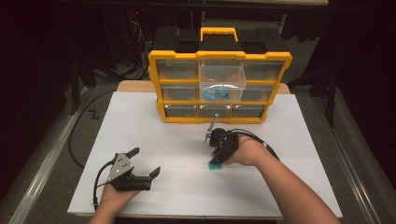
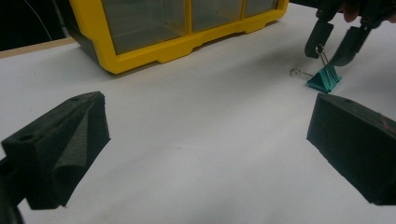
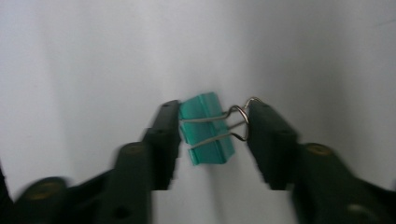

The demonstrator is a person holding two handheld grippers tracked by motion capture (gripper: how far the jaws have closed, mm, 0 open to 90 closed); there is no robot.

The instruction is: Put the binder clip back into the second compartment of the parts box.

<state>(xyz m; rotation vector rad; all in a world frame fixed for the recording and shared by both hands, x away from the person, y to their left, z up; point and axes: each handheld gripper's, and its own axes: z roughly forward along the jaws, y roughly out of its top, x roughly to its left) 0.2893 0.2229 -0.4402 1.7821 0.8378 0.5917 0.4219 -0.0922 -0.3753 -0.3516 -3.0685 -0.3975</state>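
- White table [image 1: 154, 186], dark room; yellow plastic drawer cabinet [image 1: 219, 86] at its back.
- In front of the cabinet, right gripper [image 3: 214, 135] pinches a small teal binder clip [image 3: 205, 128], body to wire handle, across its jaws.
- Left gripper [image 1: 144, 163] gapes empty, well apart.

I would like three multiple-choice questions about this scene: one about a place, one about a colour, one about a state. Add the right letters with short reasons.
1. Where does the binder clip lie?
A. on the white table top
B. inside a drawer
C. on top of the organizer

2. What colour is the frame of the drawer organizer?
A. red
B. yellow
C. blue

3. How does the left gripper stand?
A. shut on the clip
B. shut on a drawer
C. open, with nothing between its jaws

Answers:
1 A, the clip rests on the white table under the right gripper.
2 B, the frame is yellow with a black top.
3 C, its jaws stand wide apart over bare table.
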